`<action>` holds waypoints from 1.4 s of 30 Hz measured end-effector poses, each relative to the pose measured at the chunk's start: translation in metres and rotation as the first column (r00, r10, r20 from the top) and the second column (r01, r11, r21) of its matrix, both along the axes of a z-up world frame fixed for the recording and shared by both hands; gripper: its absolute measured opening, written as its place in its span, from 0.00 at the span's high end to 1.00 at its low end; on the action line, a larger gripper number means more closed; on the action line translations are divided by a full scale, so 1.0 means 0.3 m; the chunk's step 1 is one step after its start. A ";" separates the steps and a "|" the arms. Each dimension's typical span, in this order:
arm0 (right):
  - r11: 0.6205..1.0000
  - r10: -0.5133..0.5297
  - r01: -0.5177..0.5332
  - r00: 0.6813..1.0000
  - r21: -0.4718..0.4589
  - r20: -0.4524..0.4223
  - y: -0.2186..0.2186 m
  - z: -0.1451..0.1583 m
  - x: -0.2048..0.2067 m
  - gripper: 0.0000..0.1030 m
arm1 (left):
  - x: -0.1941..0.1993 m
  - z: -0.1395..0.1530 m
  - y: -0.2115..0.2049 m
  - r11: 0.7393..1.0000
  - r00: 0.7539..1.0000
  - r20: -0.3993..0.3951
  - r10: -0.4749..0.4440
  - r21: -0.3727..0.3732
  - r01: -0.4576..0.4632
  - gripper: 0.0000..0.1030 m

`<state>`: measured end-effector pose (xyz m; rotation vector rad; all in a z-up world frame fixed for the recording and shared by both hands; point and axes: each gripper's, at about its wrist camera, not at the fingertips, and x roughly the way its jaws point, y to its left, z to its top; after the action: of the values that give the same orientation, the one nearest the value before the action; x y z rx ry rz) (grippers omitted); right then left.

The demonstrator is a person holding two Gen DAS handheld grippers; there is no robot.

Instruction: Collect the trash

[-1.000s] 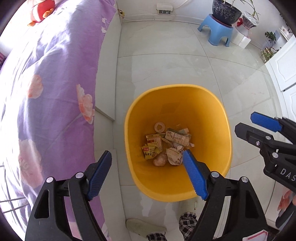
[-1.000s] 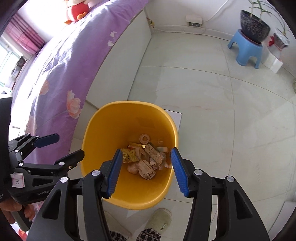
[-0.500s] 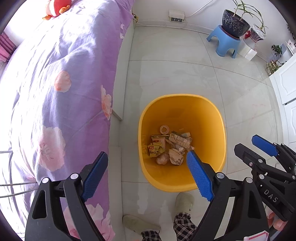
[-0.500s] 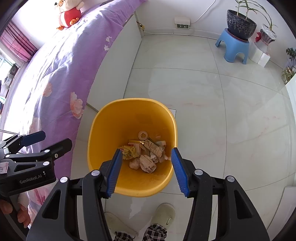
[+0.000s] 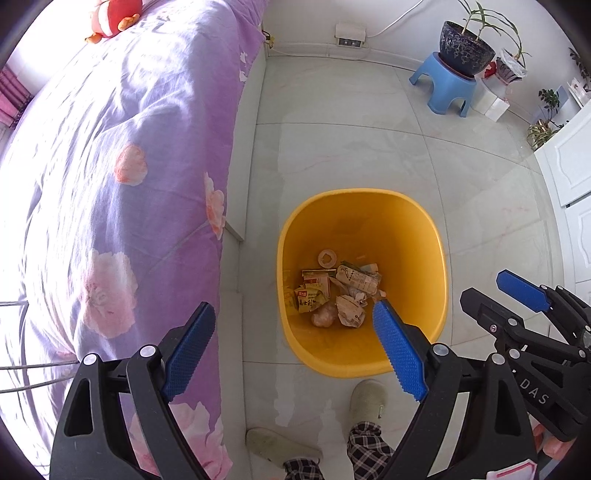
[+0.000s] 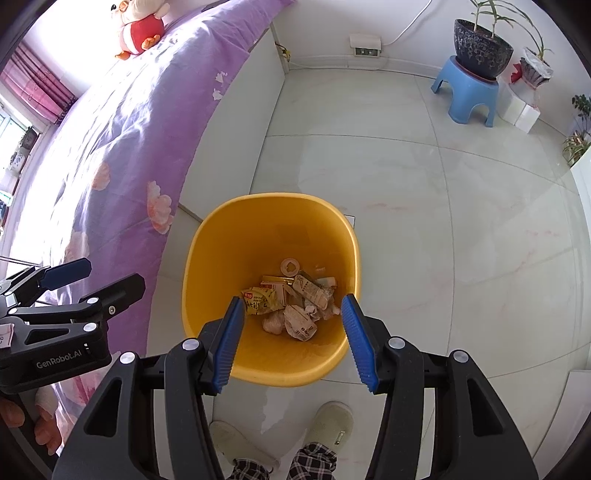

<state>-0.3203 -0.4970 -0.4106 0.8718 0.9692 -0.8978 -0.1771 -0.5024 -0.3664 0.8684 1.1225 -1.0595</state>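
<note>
A yellow trash bin [image 5: 436, 254] stands on the tiled floor next to the bed; it also shows in the right wrist view [image 6: 192, 266]. Crumpled wrappers and snack packets [image 5: 332, 291] lie at its bottom, also seen in the right wrist view [image 6: 295, 302]. My left gripper [image 5: 291, 336] is open and empty, high above the bin's near-left side. My right gripper [image 6: 293, 328] is open and empty, high above the bin's near rim. Each gripper shows in the other's view: the right [image 5: 517, 314], the left [image 6: 70, 291].
A bed with a purple flowered cover [image 5: 110, 177] fills the left, a red plush toy [image 6: 140, 33] on it. A blue stool [image 6: 469, 88] with a potted plant [image 6: 484, 44] stands far right. White cabinet doors [image 5: 569, 173] are at right. My slippered feet [image 6: 328, 424] stand near the bin.
Both grippers have risen and pulled back from the bin, which now looks smaller and lower in both views. My feet have come into view. Both grippers stay open.
</note>
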 end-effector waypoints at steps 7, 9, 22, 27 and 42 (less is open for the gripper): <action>1.000 0.000 0.000 1.000 0.001 0.001 0.005 0.002 0.002 0.46 | 0.002 0.015 0.005 1.000 1.000 0.003 0.006 -0.003 -0.006 0.15; 1.000 -0.001 0.001 1.000 0.001 0.002 0.005 0.003 0.003 0.45 | 0.003 0.018 0.004 1.000 1.000 0.005 0.004 -0.004 -0.004 0.15; 1.000 -0.002 0.002 1.000 0.002 0.007 0.004 0.019 0.009 0.44 | 0.001 0.033 -0.005 1.000 1.000 0.009 0.004 -0.006 -0.004 0.15; 1.000 -0.003 0.003 1.000 0.005 0.009 0.003 0.022 0.011 0.43 | 0.000 0.041 -0.010 1.000 1.000 0.011 0.002 -0.007 -0.002 0.15; 1.000 -0.002 0.002 1.000 0.006 0.014 0.000 0.029 0.009 0.42 | 0.000 0.048 -0.011 1.000 1.000 0.016 0.004 -0.010 -0.004 0.15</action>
<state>-0.3174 -0.4970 -0.4019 0.8828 0.9595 -0.8903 -0.1771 -0.5057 -0.3521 0.8654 1.1047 -1.0521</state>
